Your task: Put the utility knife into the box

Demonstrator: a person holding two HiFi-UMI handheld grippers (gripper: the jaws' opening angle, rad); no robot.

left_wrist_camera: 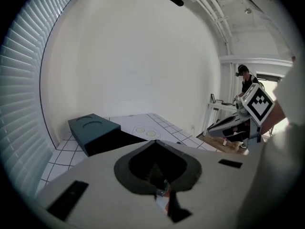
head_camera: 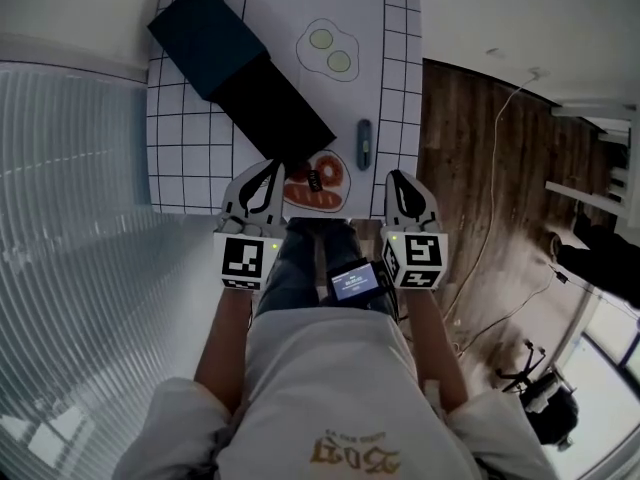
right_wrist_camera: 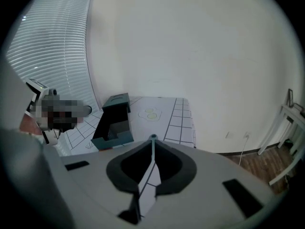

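Observation:
The utility knife (head_camera: pixel 364 143), dark and slim, lies on the gridded white mat (head_camera: pixel 190 148) near its right edge. The dark box (head_camera: pixel 272 110) stands open in the middle of the mat, with its teal lid (head_camera: pixel 203 36) at the far left end. It also shows as the box (left_wrist_camera: pixel 93 130) in the left gripper view and the box (right_wrist_camera: pixel 112 123) in the right gripper view. My left gripper (head_camera: pixel 271 167) hovers shut and empty at the mat's near edge, just before the box. My right gripper (head_camera: pixel 396 176) is shut and empty, nearer than the knife and slightly right. The left gripper (left_wrist_camera: pixel 155 144) and right gripper (right_wrist_camera: pixel 152 140) hold nothing.
Printed fried eggs (head_camera: pixel 330 50) and a red food picture (head_camera: pixel 318 181) mark the mat. Window blinds (head_camera: pixel 70 218) run along the left. Wooden floor (head_camera: pixel 470 148) with a white cable (head_camera: pixel 497 168) lies right of the table. A person (left_wrist_camera: pixel 246 80) stands by a white desk in the distance.

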